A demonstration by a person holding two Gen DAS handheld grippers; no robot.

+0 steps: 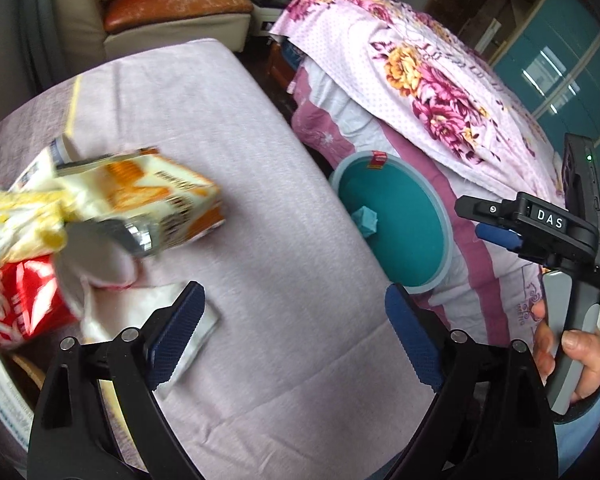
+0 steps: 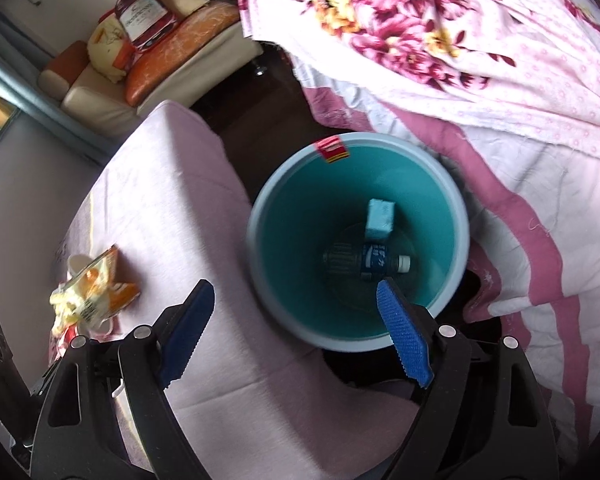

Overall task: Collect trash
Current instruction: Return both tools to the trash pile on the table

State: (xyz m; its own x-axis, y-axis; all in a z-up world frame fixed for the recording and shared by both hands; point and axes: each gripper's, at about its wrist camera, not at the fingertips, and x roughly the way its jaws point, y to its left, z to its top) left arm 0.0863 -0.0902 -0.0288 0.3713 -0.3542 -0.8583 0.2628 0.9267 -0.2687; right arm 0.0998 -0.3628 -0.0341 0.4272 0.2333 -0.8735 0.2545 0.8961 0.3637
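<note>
Hanging over the pink-covered table [image 1: 260,160], the left gripper [image 1: 292,332] is being held with its blue pads wide apart and nothing between them; a flat white wrapper [image 1: 196,336] is lying on the cloth just under the pad at the lower left of the frame. To the left of that view, a heap of trash is resting on the table: an orange-and-white carton [image 1: 156,196], a silver foil piece [image 1: 136,236], a yellow crumpled bag [image 1: 24,216] and a red packet [image 1: 16,300], all blurred.

The right gripper [image 2: 296,332] is likewise being held with its pads spread and empty, low in its own frame, above the edge of the teal bin [image 2: 284,196]. The bin is standing between the table and the floral-quilted bed [image 2: 480,80], at the centre of the right wrist view. Inside it, a light blue box [image 2: 380,220] and a dark bottle [image 2: 364,264] with a white cap are lying at the bottom. A red sticker [image 2: 332,148] is stuck over the far rim. At the right edge of the left wrist view, a hand [image 1: 572,356] is seen gripping the other gripper's handle.
</note>
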